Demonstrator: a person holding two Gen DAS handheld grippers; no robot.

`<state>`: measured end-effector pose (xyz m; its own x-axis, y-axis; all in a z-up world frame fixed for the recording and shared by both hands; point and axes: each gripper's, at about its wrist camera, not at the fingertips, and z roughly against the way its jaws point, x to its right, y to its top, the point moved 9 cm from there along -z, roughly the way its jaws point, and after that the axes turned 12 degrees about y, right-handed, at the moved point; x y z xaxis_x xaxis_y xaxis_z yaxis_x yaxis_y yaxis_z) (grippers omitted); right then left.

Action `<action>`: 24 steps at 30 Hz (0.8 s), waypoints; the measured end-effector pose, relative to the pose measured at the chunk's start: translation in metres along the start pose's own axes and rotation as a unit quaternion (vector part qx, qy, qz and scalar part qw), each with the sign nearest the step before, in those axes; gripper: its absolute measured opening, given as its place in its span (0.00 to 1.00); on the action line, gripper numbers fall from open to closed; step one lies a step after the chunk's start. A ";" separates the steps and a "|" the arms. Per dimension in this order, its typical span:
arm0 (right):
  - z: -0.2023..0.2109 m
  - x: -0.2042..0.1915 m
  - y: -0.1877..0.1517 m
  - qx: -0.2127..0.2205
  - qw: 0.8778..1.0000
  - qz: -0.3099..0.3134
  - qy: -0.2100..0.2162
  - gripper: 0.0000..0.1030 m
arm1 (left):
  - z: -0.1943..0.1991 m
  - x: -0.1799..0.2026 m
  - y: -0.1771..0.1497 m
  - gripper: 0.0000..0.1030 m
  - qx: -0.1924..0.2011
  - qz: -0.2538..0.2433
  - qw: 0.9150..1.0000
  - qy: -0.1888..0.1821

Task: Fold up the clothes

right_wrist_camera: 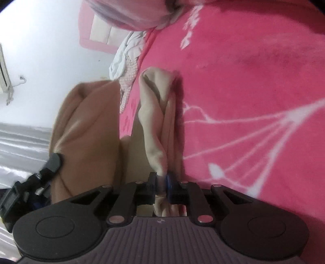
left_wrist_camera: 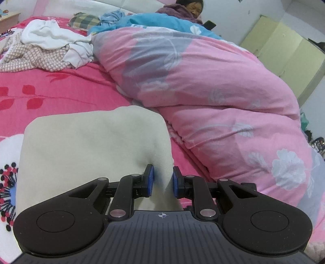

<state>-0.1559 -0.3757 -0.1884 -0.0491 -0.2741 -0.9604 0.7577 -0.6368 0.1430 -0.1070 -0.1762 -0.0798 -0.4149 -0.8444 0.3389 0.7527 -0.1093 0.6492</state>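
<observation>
A cream garment (left_wrist_camera: 85, 142) lies on the pink bedsheet (left_wrist_camera: 61, 89), spread flat ahead of my left gripper (left_wrist_camera: 163, 179). Its near right corner runs between the blue pads, which are shut on that fold. In the right wrist view, which is rolled sideways, the same cream garment (right_wrist_camera: 156, 113) is bunched into a long twisted roll. My right gripper (right_wrist_camera: 162, 181) is shut on its near end. To the left a tan-shaded stretch of cloth (right_wrist_camera: 87, 132) hangs by the other gripper's black finger (right_wrist_camera: 53, 162).
A thick pink quilt with white flowers (left_wrist_camera: 213, 91) lies heaped right of the garment. A pile of white and checked clothes (left_wrist_camera: 46, 46) sits at the far left of the bed. A person (left_wrist_camera: 182, 10) sits at the bed's far end. Green cabinets (left_wrist_camera: 284, 50) stand at right.
</observation>
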 end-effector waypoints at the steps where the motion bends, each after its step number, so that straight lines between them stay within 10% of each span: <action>1: 0.005 -0.004 0.002 0.006 1.000 0.010 -0.010 0.26 | 0.000 0.000 0.000 0.17 0.000 -0.001 1.000 0.001; 7: 0.013 -0.057 0.014 0.042 0.971 0.212 -0.103 0.44 | -0.001 0.000 0.000 0.17 0.000 0.003 1.000 0.004; 15: -0.042 -0.058 0.071 0.045 0.946 0.281 -0.152 0.55 | 0.003 -0.001 0.000 0.17 0.003 0.003 1.000 0.006; 24: -0.045 -0.061 0.057 0.008 0.938 0.315 -0.143 0.18 | 0.002 -0.006 0.002 0.18 0.004 0.009 1.000 0.000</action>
<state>-0.0809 -0.3630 -0.1320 0.2313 -0.7801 -0.5813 0.6849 -0.2938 0.6668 -0.1044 -0.1702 -0.0795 -0.4011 -0.8466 0.3499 0.7559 -0.0901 0.6484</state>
